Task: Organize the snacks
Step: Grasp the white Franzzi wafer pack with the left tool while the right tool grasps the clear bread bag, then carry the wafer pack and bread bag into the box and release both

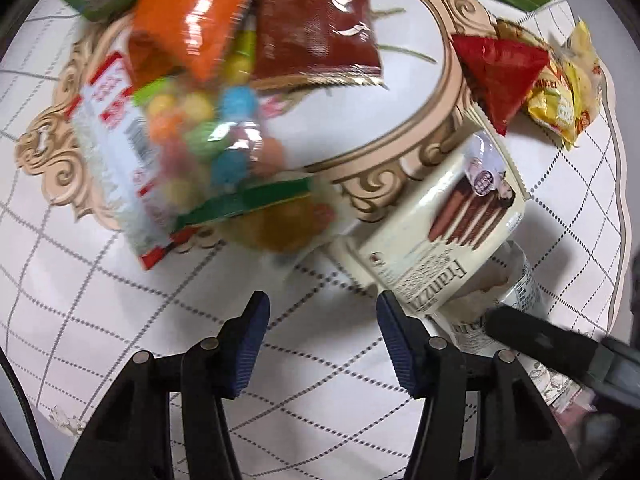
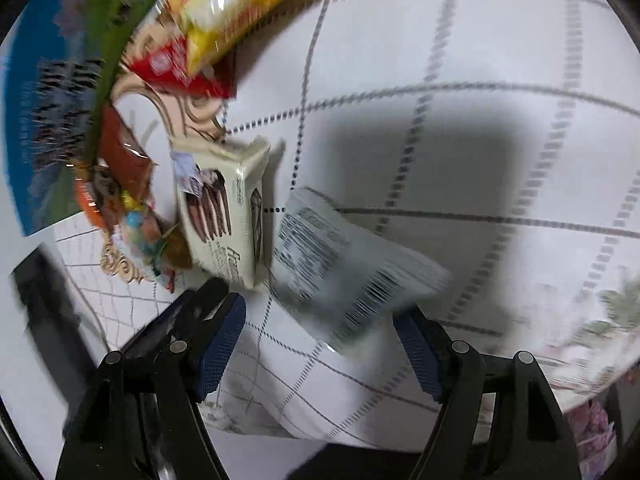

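Wafer box (image 1: 440, 236) | just ahead-right of my left claw (image 1: 322, 344), long axis toward it | both claws wide, holding nothing

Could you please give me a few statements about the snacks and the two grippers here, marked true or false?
1. The left gripper is open with nothing between its fingers. True.
2. The cream wafer box lies wholly inside the ornate tray. False: it overhangs the tray's rim onto the checked tablecloth.
3. The red triangular packet sits next to the yellow snack bag. True.
4. The right gripper is shut on the wafer box. False: its jaws stand open near a white packet with a barcode.
5. The bag of coloured candies lies beside the yellow bag. False: it is on the tray's far side.
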Demonstrator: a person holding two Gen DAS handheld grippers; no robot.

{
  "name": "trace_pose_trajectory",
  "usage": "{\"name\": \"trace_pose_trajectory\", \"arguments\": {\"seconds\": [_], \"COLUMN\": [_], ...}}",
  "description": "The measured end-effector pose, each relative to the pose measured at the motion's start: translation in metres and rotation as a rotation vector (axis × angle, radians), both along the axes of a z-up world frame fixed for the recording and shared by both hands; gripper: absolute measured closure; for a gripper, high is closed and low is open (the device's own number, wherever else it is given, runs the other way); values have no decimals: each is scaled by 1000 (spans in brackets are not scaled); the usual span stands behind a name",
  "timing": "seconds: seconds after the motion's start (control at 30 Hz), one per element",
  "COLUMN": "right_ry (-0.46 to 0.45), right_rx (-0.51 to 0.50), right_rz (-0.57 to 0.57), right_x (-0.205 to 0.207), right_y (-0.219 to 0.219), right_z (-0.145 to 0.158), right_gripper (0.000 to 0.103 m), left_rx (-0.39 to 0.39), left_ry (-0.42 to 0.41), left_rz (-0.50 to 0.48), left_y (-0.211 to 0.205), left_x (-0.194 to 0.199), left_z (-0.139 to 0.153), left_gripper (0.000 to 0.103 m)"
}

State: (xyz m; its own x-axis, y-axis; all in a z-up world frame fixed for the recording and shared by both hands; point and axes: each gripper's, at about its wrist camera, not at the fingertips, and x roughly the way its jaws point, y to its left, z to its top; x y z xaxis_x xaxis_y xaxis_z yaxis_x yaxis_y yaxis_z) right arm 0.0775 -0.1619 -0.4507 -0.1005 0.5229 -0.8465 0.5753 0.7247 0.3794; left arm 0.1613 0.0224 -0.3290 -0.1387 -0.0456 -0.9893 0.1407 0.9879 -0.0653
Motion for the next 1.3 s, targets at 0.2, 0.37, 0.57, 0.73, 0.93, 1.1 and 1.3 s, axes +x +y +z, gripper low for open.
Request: {"name": "trace_pose_trajectory", "arguments": {"seconds": [0.2, 0.37, 0.57, 0.73, 0.93, 1.1, 1.3], "right_ry": [-45, -98, -163, -184, -174, -172, -236], "right_rx": [-126, -304, -378, -333, -269, -320, -336], "right_rz": [277, 594, 575, 375, 159, 303, 653], "right_x": [20, 42, 49, 31, 18, 32, 47], "right_y": [24, 17, -12, -39, -59, -30, 16], "right_z": [0, 22, 51, 67, 57, 36, 42], "right_gripper": [45, 47, 25, 25, 25, 43, 43], "left_rx": [0, -17, 54, 64, -3, -94, 34], "left_ry": [-77, -103, -37, -82, 56, 149, 80], "left_rz": [-55, -207, -472, -410, 90, 216, -77], "left_y": [-2, -51, -128, -142, -85, -44, -78], "left_x": [-12, -1, 2, 6, 14, 16, 15], "left_z": [28, 35, -4, -7, -7, -28, -33], "left_gripper": [48, 43, 39, 46, 46, 43, 43]}}
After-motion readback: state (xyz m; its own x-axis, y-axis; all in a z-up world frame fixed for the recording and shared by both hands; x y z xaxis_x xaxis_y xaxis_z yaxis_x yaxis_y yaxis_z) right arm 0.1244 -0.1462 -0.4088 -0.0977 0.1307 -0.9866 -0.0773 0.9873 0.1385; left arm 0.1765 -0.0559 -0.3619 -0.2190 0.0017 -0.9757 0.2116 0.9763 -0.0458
